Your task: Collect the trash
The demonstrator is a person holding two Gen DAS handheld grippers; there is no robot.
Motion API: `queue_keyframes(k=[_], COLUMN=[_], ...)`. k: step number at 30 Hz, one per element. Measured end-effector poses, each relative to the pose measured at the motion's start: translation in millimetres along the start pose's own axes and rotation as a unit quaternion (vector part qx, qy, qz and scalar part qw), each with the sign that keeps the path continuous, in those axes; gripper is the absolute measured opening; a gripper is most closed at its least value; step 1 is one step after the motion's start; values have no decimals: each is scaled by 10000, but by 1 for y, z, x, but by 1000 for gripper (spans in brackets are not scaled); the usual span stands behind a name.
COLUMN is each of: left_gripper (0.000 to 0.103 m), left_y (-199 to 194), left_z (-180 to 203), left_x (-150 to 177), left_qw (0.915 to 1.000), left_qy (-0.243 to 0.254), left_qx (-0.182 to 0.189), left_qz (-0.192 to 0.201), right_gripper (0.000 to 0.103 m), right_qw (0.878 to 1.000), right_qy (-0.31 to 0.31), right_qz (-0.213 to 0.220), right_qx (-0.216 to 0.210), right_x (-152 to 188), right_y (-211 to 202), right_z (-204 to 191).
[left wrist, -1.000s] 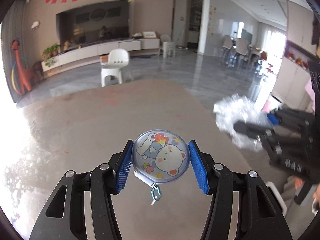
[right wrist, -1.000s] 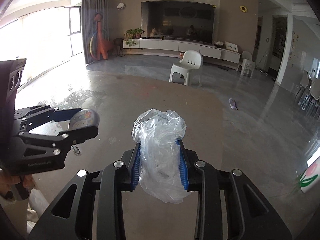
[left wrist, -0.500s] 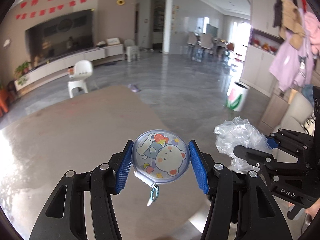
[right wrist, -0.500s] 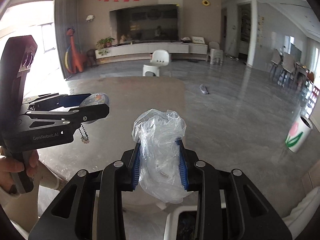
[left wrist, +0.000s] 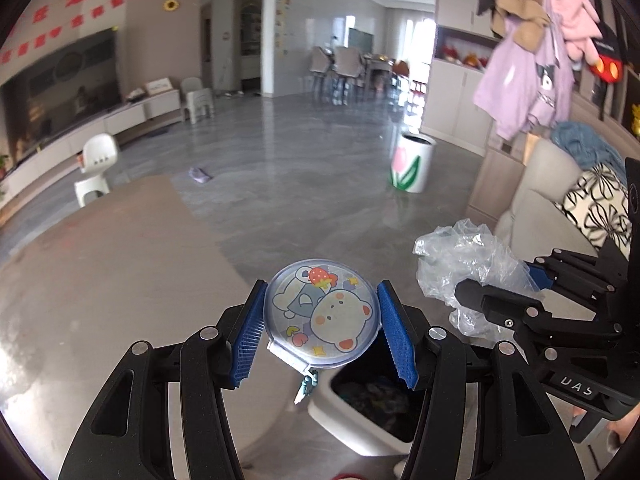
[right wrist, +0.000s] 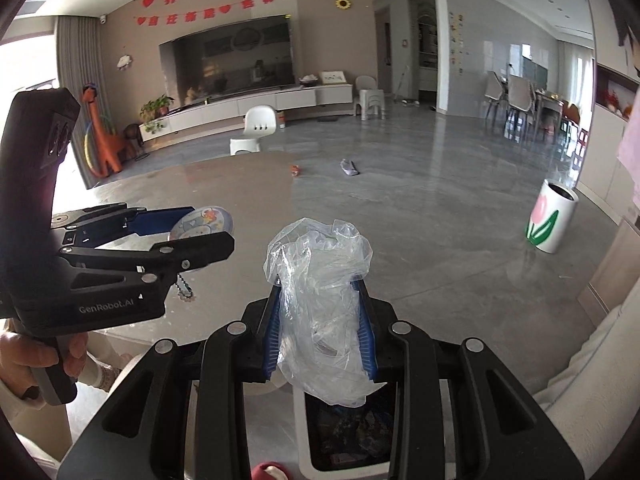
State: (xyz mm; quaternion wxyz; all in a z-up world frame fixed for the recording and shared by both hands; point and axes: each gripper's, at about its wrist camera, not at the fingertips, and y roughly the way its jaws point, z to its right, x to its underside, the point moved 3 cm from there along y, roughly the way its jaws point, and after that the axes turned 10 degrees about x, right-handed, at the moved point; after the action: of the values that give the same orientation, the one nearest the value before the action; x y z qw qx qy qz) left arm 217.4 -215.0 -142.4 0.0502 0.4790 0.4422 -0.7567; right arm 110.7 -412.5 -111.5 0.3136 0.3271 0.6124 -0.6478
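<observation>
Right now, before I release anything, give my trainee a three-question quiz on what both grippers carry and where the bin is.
1. True or false: the left gripper is empty.
2. What does the right gripper clamp? A) crumpled clear plastic bag B) tulip-print bin C) white chair
3. Fill in: below the right gripper sits the open white ____.

Key: 1 false, it grips the round cartoon keychain; 2 A; 3 trash bin.

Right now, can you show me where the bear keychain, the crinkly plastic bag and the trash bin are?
bear keychain [left wrist: 322, 313], left wrist view, on the round printed face.
plastic bag [right wrist: 320, 280], right wrist view, on the crumpled middle.
trash bin [left wrist: 344, 426], left wrist view, on the white rim.
</observation>
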Motion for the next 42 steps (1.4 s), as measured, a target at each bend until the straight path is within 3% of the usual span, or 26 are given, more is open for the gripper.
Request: queue_keyframes(k=[7,9,10,11,13,18,26,28,29,30,33,42], left_gripper=[55,59,83,97,98,98,98,98,98,98,98,98], left_y=[32,46,52,60,65,68,46,39,35,32,18,-40], left_z=[31,42,44,45,47,48,25,18,14,12,0,-27], left_x=[14,18,20,23,29,34,21,19,18,18,18,17], left_qw=[9984,9957,9950,9946,9941,9930,9951,9956,9958,9959,9960,9956], left_qy=[129,211,243,288,412,494,334,269,245,224,148,-190], left_qx=[405,607,555,273,-5,-92,-423,-469,-513,-545,-633,-906], left_qz=[-378,-663,-800,-963,-1003,-1070,-833,-760,-719,-687,-607,-161], right_gripper=[34,34,34,34,34,34,34,46,78,97,99,99], right_qw=[9993,9989,9987,9985,9980,9974,9976,9965,9951,9938,9893,9983], right_qy=[313,377,411,442,508,586,413,214,89,-44,-286,-345], right_qz=[-84,-115,-133,-157,-193,-335,-554,-789,-963,-1071,-1362,-373], right_qx=[158,248,264,297,323,256,92,152,189,308,444,299], right_x=[21,27,29,32,37,52,65,70,75,78,88,42], right_y=[-10,-10,-11,-10,-8,0,25,36,43,49,61,-1], right_z=[40,49,52,56,62,64,47,40,37,34,31,11])
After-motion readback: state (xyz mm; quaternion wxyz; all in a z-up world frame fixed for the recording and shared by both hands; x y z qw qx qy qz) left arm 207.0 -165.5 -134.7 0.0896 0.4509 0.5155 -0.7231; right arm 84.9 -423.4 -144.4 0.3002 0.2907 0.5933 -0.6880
